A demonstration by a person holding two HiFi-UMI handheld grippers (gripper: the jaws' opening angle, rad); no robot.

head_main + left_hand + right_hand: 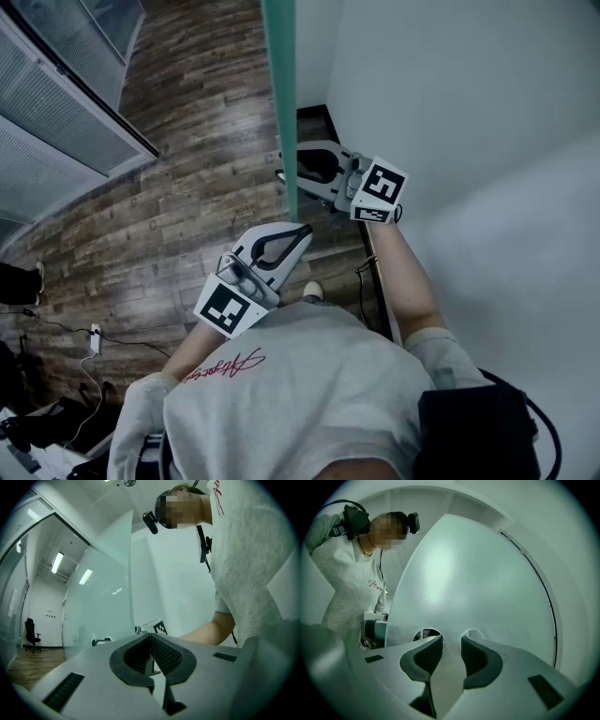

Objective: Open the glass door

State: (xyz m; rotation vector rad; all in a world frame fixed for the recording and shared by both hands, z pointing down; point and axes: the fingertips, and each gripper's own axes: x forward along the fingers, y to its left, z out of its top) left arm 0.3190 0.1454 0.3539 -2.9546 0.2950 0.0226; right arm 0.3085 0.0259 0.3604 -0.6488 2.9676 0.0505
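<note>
Glass door [279,103] stands edge-on between my two grippers, long axis vertical, free edge pointing toward me. I judge it heavy, rigid, slick and breakable: press flat on its face near that edge. My left gripper [151,637] has jaws together, empty; my right gripper [452,644] has jaws apart facing the door, holding nothing.

A wood-plank floor [187,187] meets a white wall [469,84], and a black office chair [32,632] stands in the far room.

Dim, greenish cast. Gripper views fisheye, black corners. Strip lights [58,562] at 10 o'clock; soft glare on glass door [440,569].
</note>
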